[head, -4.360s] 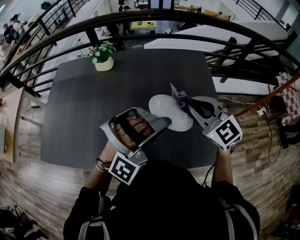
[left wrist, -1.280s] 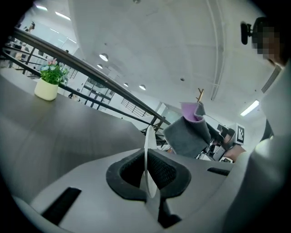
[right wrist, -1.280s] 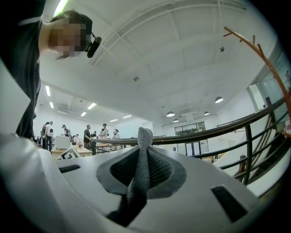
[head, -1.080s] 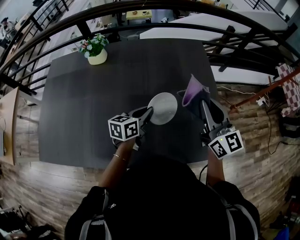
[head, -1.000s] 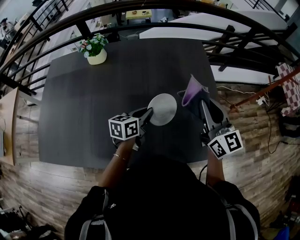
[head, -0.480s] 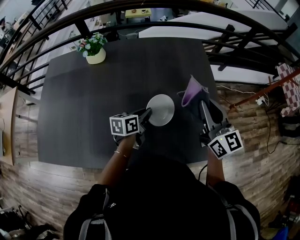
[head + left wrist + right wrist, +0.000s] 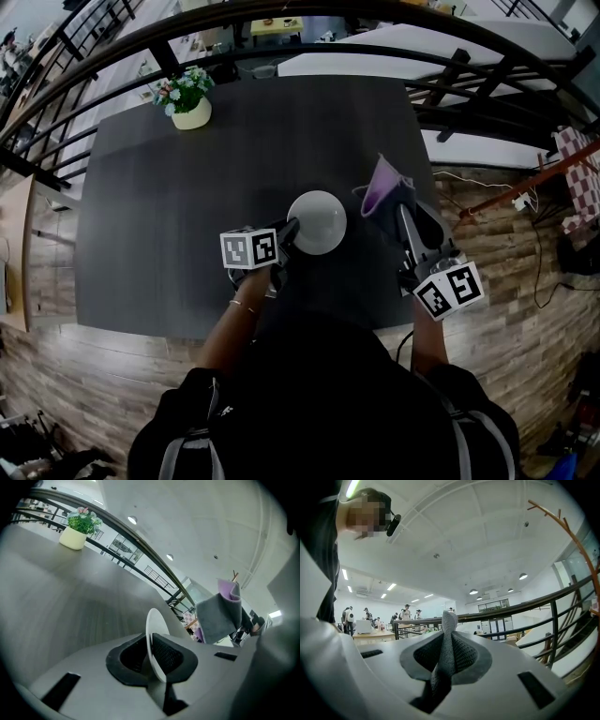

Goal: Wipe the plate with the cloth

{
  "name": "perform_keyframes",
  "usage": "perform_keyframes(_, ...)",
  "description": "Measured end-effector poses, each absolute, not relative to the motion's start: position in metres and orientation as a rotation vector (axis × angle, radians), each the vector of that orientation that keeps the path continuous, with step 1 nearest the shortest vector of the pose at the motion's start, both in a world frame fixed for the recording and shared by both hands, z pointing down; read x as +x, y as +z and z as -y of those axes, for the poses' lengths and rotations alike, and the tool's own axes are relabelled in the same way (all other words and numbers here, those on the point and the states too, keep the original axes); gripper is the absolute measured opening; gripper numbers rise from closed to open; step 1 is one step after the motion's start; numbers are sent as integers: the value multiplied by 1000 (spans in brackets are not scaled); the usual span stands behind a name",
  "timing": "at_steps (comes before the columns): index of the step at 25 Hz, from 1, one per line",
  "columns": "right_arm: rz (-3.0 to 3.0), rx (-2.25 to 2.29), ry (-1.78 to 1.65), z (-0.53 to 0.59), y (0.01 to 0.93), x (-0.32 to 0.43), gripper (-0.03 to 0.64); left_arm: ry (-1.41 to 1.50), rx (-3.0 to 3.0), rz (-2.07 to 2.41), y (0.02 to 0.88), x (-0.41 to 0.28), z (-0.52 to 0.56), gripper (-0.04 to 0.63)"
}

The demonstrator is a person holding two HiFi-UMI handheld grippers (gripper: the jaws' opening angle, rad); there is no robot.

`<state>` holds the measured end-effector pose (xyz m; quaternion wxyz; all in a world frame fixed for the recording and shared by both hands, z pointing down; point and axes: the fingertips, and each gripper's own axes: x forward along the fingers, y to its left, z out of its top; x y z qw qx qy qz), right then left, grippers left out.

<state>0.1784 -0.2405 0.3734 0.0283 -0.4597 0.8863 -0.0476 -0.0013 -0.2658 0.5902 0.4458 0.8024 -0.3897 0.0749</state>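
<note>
Cloth (image 7: 382, 186) sits pinched in right gripper's (image 7: 444, 649) jaws, near white plate (image 7: 317, 222).

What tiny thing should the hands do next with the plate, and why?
Probably ease the plate flat onto the table and let go. The left tool pinches its rim, though its jaws have just been opening, and the cloth in the right tool hangs off to the side, apart from the plate.
</note>
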Motion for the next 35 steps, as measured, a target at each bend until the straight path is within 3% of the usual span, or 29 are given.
perform_keyframes(17,-2718,-1473,-125,242,376,183,43,566,2110,1069,609,-15,265,104)
perform_keyframes(35,-2695,-1508,-122,242,377,187,44,864,2195,1137,629,-30,267,135)
